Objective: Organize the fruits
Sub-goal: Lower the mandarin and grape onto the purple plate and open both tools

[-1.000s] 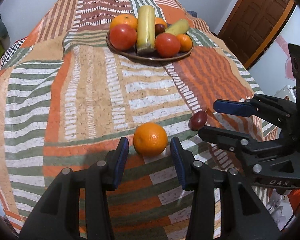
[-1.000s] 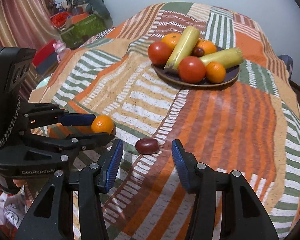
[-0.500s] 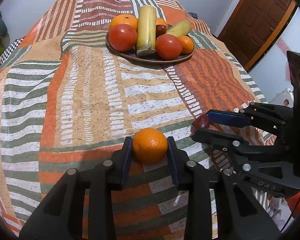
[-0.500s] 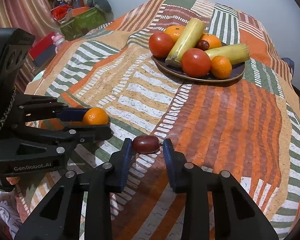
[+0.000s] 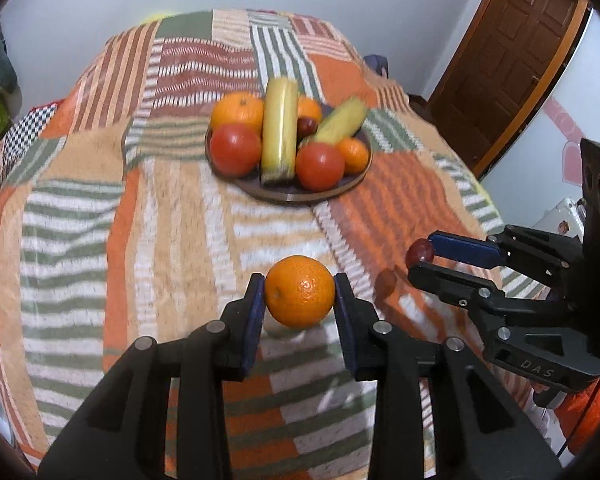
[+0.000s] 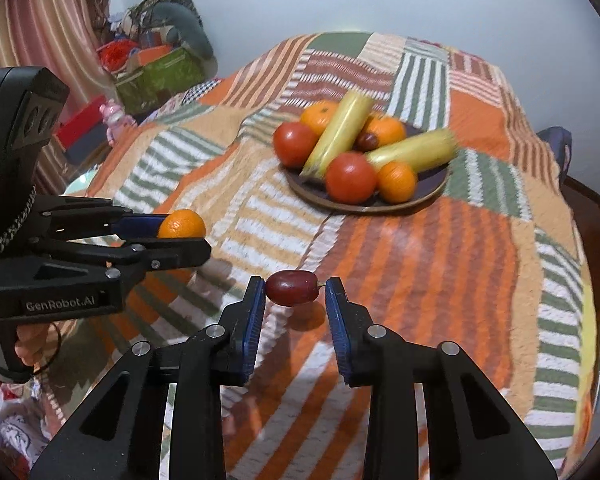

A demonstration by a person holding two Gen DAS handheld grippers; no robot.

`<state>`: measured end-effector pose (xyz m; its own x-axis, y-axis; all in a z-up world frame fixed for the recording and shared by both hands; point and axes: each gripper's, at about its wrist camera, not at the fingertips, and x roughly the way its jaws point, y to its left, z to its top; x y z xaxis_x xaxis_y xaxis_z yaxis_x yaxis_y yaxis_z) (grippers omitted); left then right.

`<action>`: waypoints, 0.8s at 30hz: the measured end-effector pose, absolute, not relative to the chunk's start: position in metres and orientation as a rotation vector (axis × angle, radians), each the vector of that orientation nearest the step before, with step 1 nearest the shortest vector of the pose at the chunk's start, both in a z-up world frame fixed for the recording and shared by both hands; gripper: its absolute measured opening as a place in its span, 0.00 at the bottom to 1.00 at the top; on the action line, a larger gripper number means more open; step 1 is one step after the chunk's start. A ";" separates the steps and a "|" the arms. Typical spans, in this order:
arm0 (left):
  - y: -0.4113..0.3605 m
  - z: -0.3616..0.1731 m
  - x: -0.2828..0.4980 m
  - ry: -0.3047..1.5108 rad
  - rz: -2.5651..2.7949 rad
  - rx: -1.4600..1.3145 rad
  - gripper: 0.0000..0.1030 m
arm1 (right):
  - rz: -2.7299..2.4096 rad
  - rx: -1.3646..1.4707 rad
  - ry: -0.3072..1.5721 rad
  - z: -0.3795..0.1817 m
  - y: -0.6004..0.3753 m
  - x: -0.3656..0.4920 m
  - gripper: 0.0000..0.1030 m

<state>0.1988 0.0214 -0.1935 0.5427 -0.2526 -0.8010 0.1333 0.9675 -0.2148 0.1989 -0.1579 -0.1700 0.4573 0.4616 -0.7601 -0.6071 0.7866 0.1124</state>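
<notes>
My left gripper is shut on an orange and holds it above the striped tablecloth; the orange also shows in the right wrist view. My right gripper is shut on a dark red grape, lifted off the cloth; the grape also shows in the left wrist view. A dark plate at the table's far middle holds oranges, two tomatoes, two yellow bananas and a grape. The plate also shows in the right wrist view.
The table is covered by a striped patchwork cloth. A wooden door stands at the far right. Cluttered boxes and cushions lie beyond the table's left edge. A chair back stands at the right edge.
Both grippers closed on their fruit on the cloth, then lifted: the left with the orange, the right with the grape. Both now sit higher above the table.
</notes>
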 end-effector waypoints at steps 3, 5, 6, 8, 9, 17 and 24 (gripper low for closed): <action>0.016 -0.181 0.210 0.943 -0.232 -0.116 0.33 | 0.642 -0.178 0.850 -0.161 -0.166 0.207 0.28; 0.012 -0.175 0.218 0.926 -0.232 -0.106 0.33 | 0.628 -0.174 0.833 -0.156 -0.171 0.213 0.28; 0.010 -0.172 0.222 0.918 -0.230 -0.102 0.33 | 0.619 -0.169 0.823 -0.153 -0.174 0.218 0.28; 0.005 -0.169 0.231 0.908 -0.230 -0.096 0.33 | 0.610 -0.165 0.811 -0.149 -0.176 0.223 0.28; 0.003 -0.167 0.236 0.904 -0.234 -0.094 0.33 | 0.604 -0.162 0.805 -0.147 -0.178 0.227 0.28; -0.010 -0.165 0.271 0.890 -0.245 -0.071 0.33 | 0.576 -0.158 0.767 -0.139 -0.187 0.255 0.28; -0.009 -0.174 0.306 0.901 -0.231 -0.090 0.33 | 0.566 -0.152 0.764 -0.144 -0.189 0.286 0.28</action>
<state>0.3063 -0.0090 -0.1739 0.5983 -0.2365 -0.7656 0.1612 0.9714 -0.1742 0.2856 -0.1894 -0.1442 0.5817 0.4285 -0.6914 -0.5360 0.8413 0.0703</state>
